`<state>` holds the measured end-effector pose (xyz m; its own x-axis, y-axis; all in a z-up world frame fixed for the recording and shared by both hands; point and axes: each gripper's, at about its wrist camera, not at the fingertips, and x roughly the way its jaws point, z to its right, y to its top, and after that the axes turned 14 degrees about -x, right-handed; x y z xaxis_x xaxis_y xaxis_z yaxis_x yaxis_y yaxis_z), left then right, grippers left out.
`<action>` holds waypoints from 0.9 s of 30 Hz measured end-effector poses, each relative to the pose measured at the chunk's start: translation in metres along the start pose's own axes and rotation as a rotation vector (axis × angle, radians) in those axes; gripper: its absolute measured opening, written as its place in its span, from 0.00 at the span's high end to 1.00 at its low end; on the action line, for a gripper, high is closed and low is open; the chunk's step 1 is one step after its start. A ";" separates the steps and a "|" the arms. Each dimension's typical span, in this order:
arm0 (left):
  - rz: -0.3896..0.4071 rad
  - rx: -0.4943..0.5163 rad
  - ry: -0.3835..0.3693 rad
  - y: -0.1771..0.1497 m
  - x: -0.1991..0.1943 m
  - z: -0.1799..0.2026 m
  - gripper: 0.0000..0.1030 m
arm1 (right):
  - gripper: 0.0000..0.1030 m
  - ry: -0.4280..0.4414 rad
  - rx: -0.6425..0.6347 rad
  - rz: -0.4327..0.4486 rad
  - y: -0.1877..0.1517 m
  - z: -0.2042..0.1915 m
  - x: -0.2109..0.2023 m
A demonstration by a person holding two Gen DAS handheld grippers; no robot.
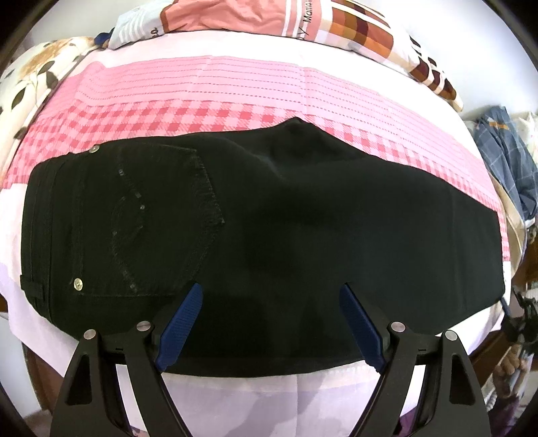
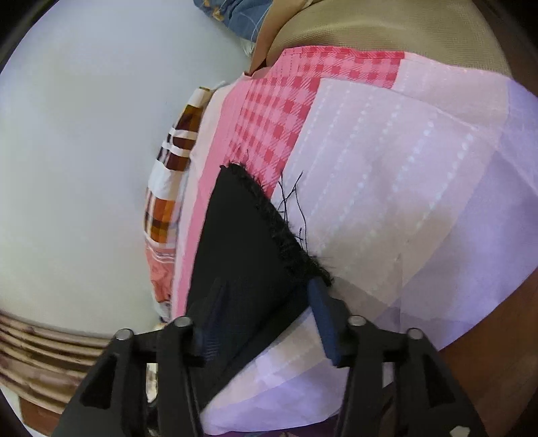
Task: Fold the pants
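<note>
Black pants [image 1: 269, 218] lie flat across the bed, folded leg on leg, waistband at the left with a back pocket [image 1: 161, 215] on top, legs running right. My left gripper [image 1: 272, 295] is open, its blue pads just above the pants' near edge. In the right wrist view the frayed leg hem [image 2: 275, 228] lies on the sheet. My right gripper [image 2: 265, 289] is open, with the hem end of the pants [image 2: 242, 248] between its pads; whether they touch it I cannot tell.
The bed has a pink checked and striped sheet [image 1: 235, 87]. A patterned pillow or blanket [image 1: 353, 30] lies at the far side, a floral pillow [image 1: 40, 70] at the far left. Blue plaid clothes [image 1: 507, 158] lie at the right. A white wall [image 2: 84, 151] stands beyond the bed.
</note>
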<state>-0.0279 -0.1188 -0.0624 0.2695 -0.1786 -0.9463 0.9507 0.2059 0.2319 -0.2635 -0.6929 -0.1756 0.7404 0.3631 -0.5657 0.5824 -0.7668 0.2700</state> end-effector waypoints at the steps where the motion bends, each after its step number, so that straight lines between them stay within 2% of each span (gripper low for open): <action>1: -0.001 -0.005 -0.002 0.000 0.000 0.000 0.19 | 0.53 0.010 0.008 -0.004 0.000 0.001 0.002; 10: -0.011 -0.007 -0.009 -0.005 0.001 -0.005 0.19 | 0.53 0.030 -0.017 -0.005 -0.006 -0.009 0.016; 12: -0.015 -0.015 -0.012 -0.006 0.001 -0.007 0.19 | 0.56 0.035 -0.026 -0.001 -0.006 -0.013 0.017; 14: -0.023 -0.024 -0.016 -0.006 0.002 -0.010 0.19 | 0.57 0.006 -0.049 0.002 -0.005 -0.019 0.014; 17: -0.016 -0.038 -0.023 -0.007 -0.001 -0.015 0.19 | 0.57 0.031 -0.025 0.032 -0.005 -0.018 0.008; 22: -0.031 -0.054 -0.031 -0.007 0.002 -0.019 0.19 | 0.57 0.013 -0.007 -0.018 -0.005 -0.015 0.021; 27: -0.020 -0.059 -0.035 -0.008 -0.001 -0.021 0.19 | 0.57 0.056 0.021 -0.005 -0.008 -0.013 0.027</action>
<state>-0.0388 -0.0996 -0.0678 0.2572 -0.2169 -0.9417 0.9454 0.2582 0.1988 -0.2434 -0.6701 -0.1827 0.7554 0.3952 -0.5226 0.5792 -0.7758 0.2505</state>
